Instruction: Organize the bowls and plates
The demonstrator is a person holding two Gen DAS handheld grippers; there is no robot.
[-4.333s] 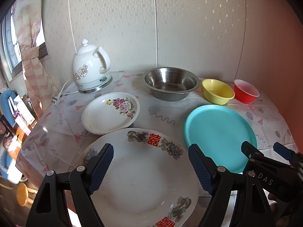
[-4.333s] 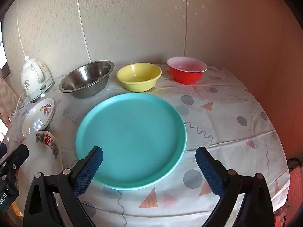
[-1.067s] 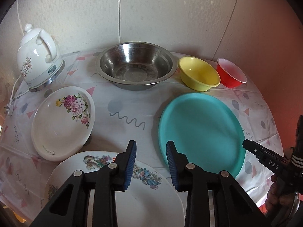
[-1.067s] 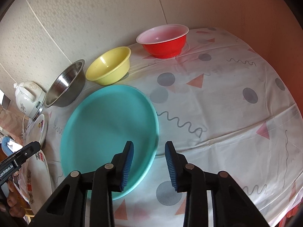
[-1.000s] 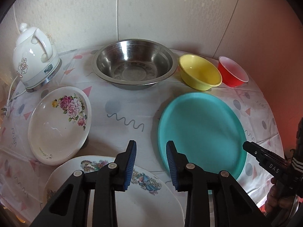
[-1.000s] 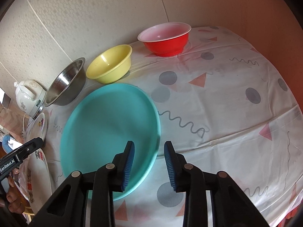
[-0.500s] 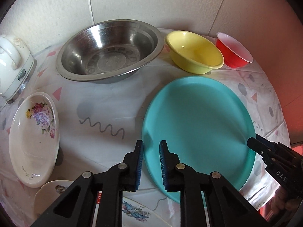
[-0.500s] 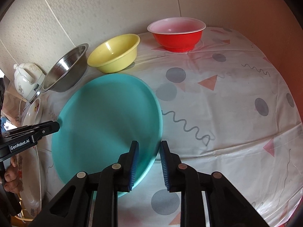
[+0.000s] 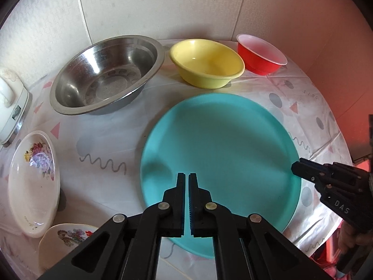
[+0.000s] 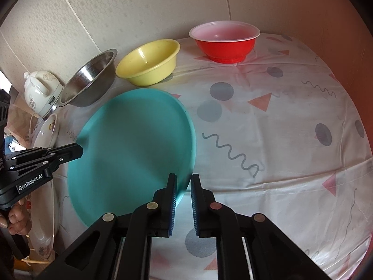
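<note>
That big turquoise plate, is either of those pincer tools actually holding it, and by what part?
The right gripper has its fingers either side of the turquoise plate at its right rim, not visibly clamped. The left gripper is shut above it, holding nothing.

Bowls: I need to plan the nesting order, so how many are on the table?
3, in a row along the wall: steel bowl leftmost, yellow bowl in the middle, red bowl rightmost. Nothing suggests others hidden.

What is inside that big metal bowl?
Nothing shows inside the metal bowl: only bare scuffed steel with reflections on its floor and far wall. The inside of its near wall is hidden by the rim. The yellow bowl also looks empty.
</note>
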